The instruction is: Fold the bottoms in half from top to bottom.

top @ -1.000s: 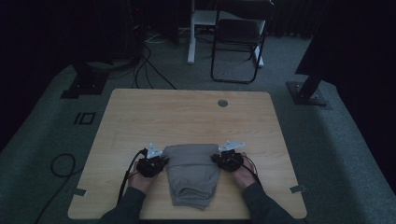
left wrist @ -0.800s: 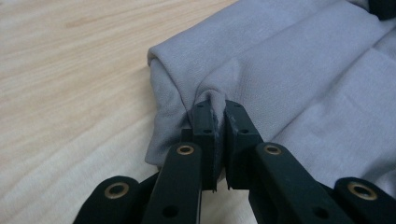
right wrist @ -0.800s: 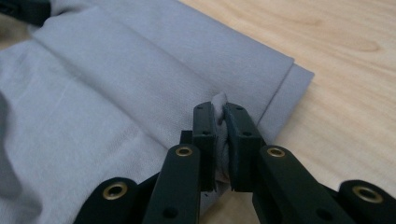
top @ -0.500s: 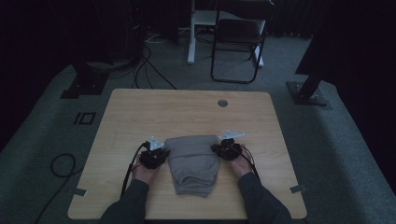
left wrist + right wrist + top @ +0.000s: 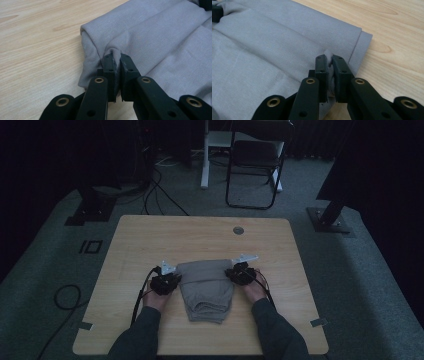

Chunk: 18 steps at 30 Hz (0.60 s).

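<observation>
A folded grey garment (image 5: 207, 289) lies on the wooden table (image 5: 150, 240), near its front middle. My left gripper (image 5: 170, 279) sits at the cloth's left edge and my right gripper (image 5: 236, 272) at its right edge, both near the far corners. In the left gripper view the black jaws are shut on a pinch of the grey garment (image 5: 155, 37) at my left gripper (image 5: 117, 56). In the right gripper view my right gripper (image 5: 329, 58) is likewise shut on a bunched fold of the grey garment (image 5: 274, 45) close to its hemmed edge.
A round grommet (image 5: 238, 230) is set in the table's far side. Beyond the table stand a dark chair (image 5: 255, 160) and a white post (image 5: 205, 155). Cables (image 5: 155, 185) run over the floor at the left, and black stand bases (image 5: 330, 220) flank the table.
Both hands have slid away from me across the table, carrying the garment's far edge with them. The grips on the cloth have not changed.
</observation>
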Tool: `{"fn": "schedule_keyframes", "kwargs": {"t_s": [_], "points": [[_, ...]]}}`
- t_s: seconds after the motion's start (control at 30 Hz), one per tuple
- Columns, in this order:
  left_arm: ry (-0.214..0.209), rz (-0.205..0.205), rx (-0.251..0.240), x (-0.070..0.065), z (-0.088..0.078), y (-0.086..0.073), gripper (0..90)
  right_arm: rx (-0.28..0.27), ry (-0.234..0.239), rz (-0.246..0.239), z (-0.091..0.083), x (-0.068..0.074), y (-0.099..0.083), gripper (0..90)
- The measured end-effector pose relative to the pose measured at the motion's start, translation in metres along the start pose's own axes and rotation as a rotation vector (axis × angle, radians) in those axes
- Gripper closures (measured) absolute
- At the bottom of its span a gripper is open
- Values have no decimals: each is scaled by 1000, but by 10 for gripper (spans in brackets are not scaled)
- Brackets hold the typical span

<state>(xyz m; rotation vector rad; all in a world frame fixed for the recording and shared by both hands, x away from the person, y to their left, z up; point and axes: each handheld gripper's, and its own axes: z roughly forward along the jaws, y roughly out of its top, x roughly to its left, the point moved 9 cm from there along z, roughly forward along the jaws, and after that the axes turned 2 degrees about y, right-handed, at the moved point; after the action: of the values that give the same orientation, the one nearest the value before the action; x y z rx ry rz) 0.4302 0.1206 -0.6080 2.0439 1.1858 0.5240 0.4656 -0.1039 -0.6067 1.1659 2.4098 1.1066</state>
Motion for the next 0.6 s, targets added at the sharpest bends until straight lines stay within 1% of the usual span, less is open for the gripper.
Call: {"fn": "schedule_keyframes", "kwargs": {"t_s": [0.17,0.47,0.6], "points": [[15,0,7,4,4,4,847,2,-9,7,4,-4,5,841],[32,-22,18,13,13,13,847,0,-23,35,12,-11,14,841],[35,-31,19,17,16,16,846,4,-28,37,15,-12,16,842]]}}
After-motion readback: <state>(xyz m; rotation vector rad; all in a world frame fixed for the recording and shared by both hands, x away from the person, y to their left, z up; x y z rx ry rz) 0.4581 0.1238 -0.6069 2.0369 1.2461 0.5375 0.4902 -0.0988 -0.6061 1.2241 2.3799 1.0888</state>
